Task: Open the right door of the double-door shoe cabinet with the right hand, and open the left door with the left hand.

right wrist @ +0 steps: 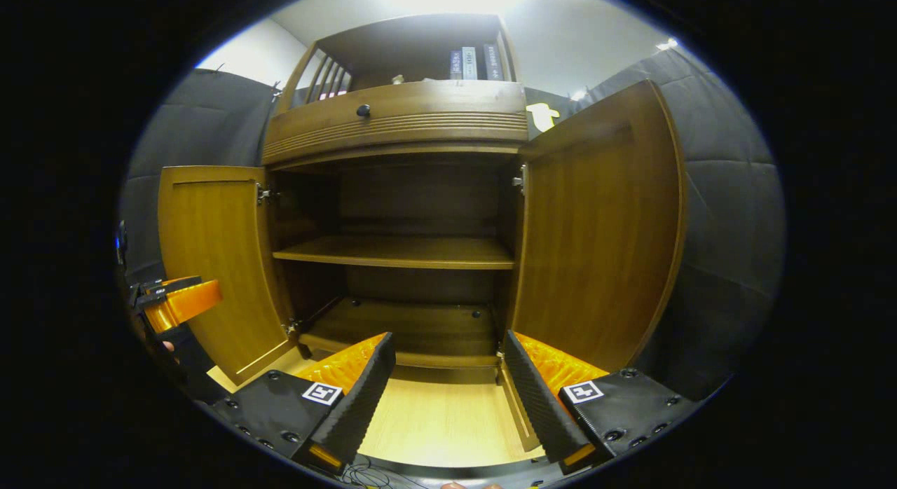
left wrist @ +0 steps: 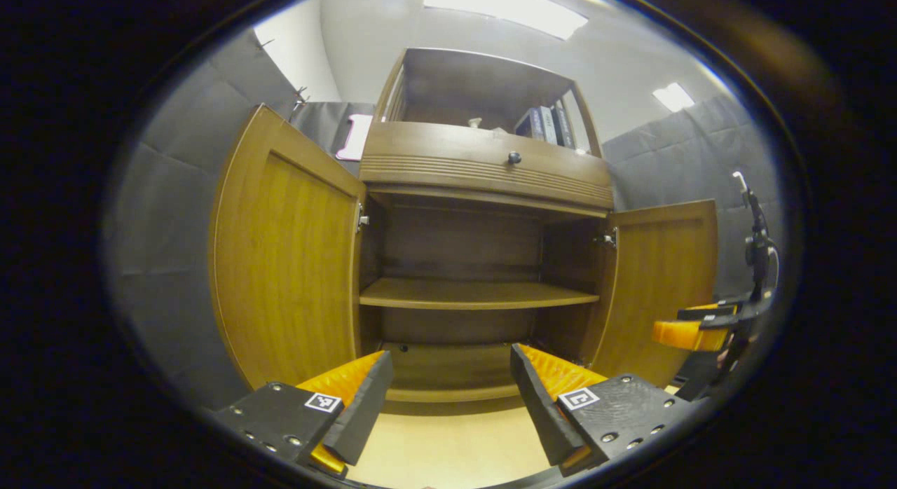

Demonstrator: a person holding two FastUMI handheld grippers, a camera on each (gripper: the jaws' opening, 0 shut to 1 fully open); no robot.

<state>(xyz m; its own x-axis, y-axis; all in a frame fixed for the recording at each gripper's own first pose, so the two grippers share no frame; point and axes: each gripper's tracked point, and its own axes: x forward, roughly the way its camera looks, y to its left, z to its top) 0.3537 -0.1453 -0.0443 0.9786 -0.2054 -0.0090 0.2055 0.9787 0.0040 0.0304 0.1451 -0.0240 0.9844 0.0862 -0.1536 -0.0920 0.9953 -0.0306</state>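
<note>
Fingers of the left gripper (left wrist: 448, 398) sit nearest in the left gripper view, spread wide apart with nothing between them, their outer ends cut off by the lower edge. Beyond them lies pale wooden floor (left wrist: 448, 447), then the shoe cabinet (left wrist: 483, 174), which stands with both doors swung out. Its left door (left wrist: 287, 258) hangs open close on the left, its inner panel facing the camera, and its right door (left wrist: 662, 286) stands open farther to the right. At the far right edge, the right gripper (left wrist: 690, 328) shows partly, just beside that door's outer edge; whether it touches the door cannot be told, and the hand holding it is mostly hidden. In the right gripper view, that gripper's own fingers are likewise parted and empty near the bottom, over the floor, with a few thin cables and a fingertip barely visible at the lower rim. Inside the cabinet, a single shelf (left wrist: 476, 293) crosses the middle and the bottom board lies below it; the back is dark and hard to make out. Above the doors runs a drawer front with a small round knob (left wrist: 514, 157). Farthest up, an open top shelf holds a few books (left wrist: 546, 125), their spines too small to read, and a small pale object that cannot be identified.
</note>
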